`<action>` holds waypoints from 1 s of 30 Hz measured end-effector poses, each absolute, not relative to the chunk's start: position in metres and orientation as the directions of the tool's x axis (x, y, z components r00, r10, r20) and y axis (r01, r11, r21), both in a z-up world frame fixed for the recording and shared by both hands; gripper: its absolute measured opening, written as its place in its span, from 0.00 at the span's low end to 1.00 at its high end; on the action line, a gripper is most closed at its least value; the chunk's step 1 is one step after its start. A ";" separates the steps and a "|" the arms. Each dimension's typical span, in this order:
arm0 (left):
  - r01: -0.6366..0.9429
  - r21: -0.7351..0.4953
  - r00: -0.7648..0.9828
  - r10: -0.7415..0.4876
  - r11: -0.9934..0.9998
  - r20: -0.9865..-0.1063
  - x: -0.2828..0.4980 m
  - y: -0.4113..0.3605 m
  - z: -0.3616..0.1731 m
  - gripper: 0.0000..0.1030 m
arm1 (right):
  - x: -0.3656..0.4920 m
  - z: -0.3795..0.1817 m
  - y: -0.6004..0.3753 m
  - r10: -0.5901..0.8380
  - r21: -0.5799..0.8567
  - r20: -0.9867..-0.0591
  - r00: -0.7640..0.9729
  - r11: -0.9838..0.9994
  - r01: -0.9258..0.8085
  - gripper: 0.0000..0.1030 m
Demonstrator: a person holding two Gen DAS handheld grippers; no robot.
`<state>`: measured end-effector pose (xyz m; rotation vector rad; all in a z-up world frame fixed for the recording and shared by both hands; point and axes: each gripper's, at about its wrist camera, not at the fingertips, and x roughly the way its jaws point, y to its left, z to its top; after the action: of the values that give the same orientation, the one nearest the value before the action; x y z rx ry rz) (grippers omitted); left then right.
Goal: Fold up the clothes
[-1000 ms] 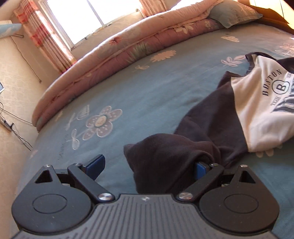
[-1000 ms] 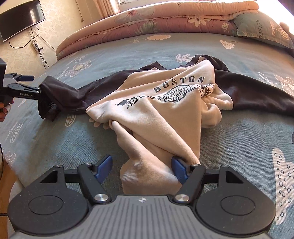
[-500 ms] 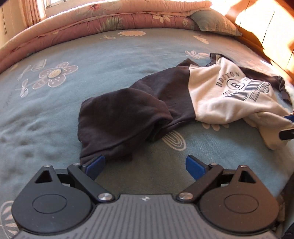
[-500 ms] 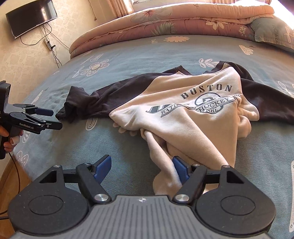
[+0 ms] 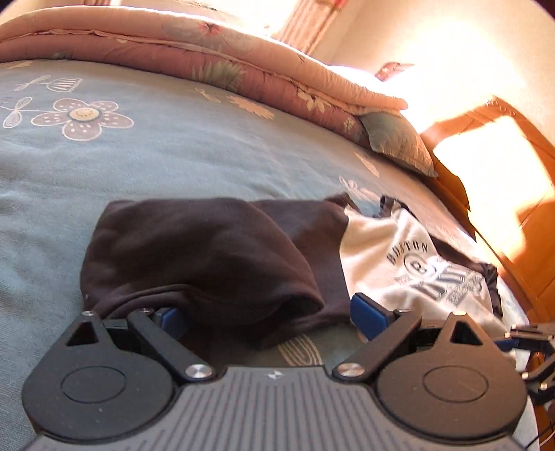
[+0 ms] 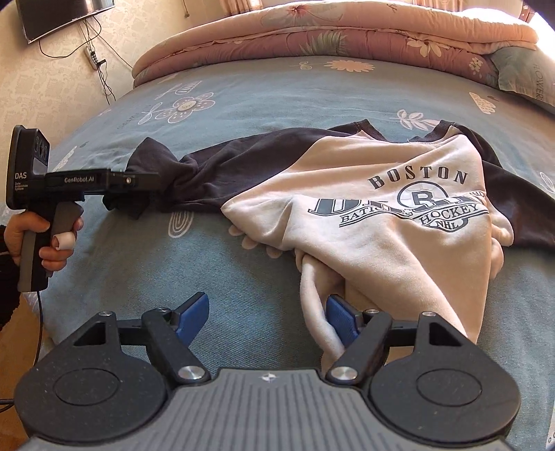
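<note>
A cream sweatshirt [image 6: 381,215] with "BOSTON" print and dark sleeves lies crumpled on the blue flowered bedsheet [image 6: 277,90]. Its left dark sleeve [image 5: 208,249] stretches toward my left gripper [image 5: 269,314], which is open with the sleeve's end lying between its blue pads [image 5: 367,312]. From the right wrist view, the left gripper [image 6: 138,180] sits at the sleeve's end, held by a hand [image 6: 52,243]. My right gripper [image 6: 267,314] is open at the near bed edge; the cream hem [image 6: 322,312] drapes against its right pad. The right gripper's tip [image 5: 530,338] shows at the far right.
A rolled pink quilt [image 6: 347,31] and a pillow [image 6: 527,76] line the far side of the bed. Wooden furniture [image 5: 520,215] stands beyond the bed's right. A wall television [image 6: 66,17] and dangling cables [image 6: 100,69] are on the left wall.
My left gripper has swung right and closed in on the dark sleeve's end, which now lies between its open fingers. The right gripper stays open at the cream hem.
</note>
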<state>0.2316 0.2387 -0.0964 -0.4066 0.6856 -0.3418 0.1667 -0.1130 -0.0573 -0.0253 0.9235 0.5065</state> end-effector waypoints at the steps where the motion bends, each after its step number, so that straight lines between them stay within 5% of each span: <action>1: 0.138 -0.493 0.731 -0.425 0.859 -0.535 0.235 0.244 -0.099 0.92 | 0.167 -0.059 -0.110 0.405 0.190 -0.769 0.494 0.883 -0.429 0.77; 6: 0.180 -0.369 0.723 -0.377 0.912 -0.579 0.241 0.242 -0.109 0.92 | 0.168 -0.066 -0.094 0.389 0.161 -0.785 0.482 0.879 -0.448 0.77; 10: 0.074 0.025 0.796 -0.044 0.997 -0.604 0.233 0.242 -0.100 0.92 | 0.168 -0.066 -0.095 0.391 0.161 -0.782 0.486 0.879 -0.449 0.77; 15: -0.069 0.075 0.777 0.101 0.995 -0.622 0.235 0.294 -0.088 0.81 | 0.170 -0.067 -0.099 0.393 0.179 -0.782 0.485 0.885 -0.430 0.77; 19: -0.202 0.144 0.805 0.248 0.969 -0.539 0.224 0.312 -0.067 0.76 | 0.170 -0.069 -0.098 0.392 0.178 -0.784 0.481 0.884 -0.432 0.77; 22: -0.341 0.232 0.815 0.409 0.911 -0.411 0.209 0.316 -0.050 0.83 | 0.169 -0.069 -0.095 0.385 0.160 -0.784 0.486 0.883 -0.442 0.77; 30: -0.179 0.232 0.796 0.279 0.956 -0.537 0.193 0.321 -0.056 0.87 | 0.169 -0.070 -0.091 0.383 0.156 -0.787 0.484 0.882 -0.445 0.78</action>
<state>0.1933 0.3210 -0.0556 0.1736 0.6019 0.2473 0.1685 -0.0915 -0.0700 -0.0725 0.9391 0.5042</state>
